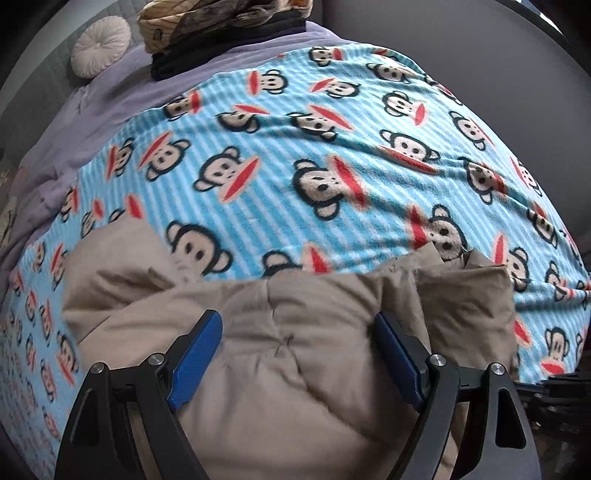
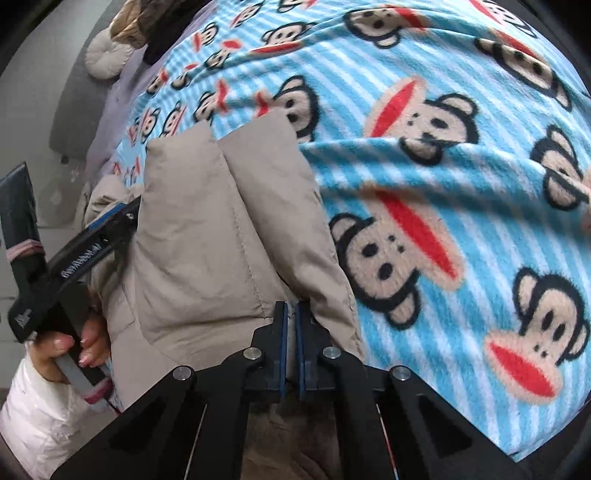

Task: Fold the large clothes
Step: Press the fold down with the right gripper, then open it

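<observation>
Puffy jacket (image 1: pixel 280 332) lies on blanket (image 1: pixel 314 177), at near edge. Blanket lies on bed sheet (image 1: pixel 110 107). Pile of clothes (image 1: pixel 221 26) sits at far end of bed, behind blanket. Round pillow (image 1: pixel 99 48) sits left of pile. Left hand-held gripper (image 1: pixel 295 354) over jacket, jacket bulging between its spread fingers. Right hand-held gripper (image 2: pixel 291 347) at jacket's right side, fingers pinched on jacket edge. Person's hand (image 2: pixel 70 350) far left in right wrist view, beside jacket.
</observation>
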`<action>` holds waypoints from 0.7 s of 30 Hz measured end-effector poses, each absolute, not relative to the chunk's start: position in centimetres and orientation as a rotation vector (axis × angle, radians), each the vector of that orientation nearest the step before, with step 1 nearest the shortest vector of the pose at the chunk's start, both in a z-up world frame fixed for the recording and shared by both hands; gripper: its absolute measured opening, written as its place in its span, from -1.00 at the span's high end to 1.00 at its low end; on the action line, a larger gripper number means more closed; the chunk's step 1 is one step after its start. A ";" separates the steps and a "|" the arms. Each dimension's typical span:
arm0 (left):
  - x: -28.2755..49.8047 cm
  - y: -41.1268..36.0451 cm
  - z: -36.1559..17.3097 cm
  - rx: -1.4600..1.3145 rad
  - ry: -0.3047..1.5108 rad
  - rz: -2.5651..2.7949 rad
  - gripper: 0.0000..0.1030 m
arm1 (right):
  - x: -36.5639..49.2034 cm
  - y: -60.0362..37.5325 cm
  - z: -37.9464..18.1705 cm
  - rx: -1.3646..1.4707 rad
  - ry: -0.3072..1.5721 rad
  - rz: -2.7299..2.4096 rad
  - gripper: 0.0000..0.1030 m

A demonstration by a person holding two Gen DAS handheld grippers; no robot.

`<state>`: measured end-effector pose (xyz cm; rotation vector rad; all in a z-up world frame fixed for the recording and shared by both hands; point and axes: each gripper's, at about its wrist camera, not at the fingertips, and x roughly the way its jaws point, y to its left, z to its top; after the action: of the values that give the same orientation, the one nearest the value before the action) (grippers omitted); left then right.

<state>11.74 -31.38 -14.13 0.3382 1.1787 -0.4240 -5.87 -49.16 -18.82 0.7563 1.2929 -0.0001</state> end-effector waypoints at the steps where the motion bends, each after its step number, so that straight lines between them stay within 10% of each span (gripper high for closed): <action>1: 11.4 -30.9 -13.5 0.332 1.184 -0.415 -0.64 | -5.9 -49.0 -18.7 0.750 1.296 0.004 0.92; 18: 5.9 -22.3 -10.2 0.184 1.318 -0.270 -0.64 | -4.6 -47.1 -18.4 0.661 1.348 -0.039 0.90; 21: 5.5 -20.9 -10.3 0.133 1.333 -0.258 -1.00 | -4.3 -46.9 -18.3 0.642 1.359 -0.047 0.90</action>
<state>5.50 -20.93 -10.31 0.1325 1.3326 -0.2579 -4.26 -46.88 -18.34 0.6423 1.3590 -0.0466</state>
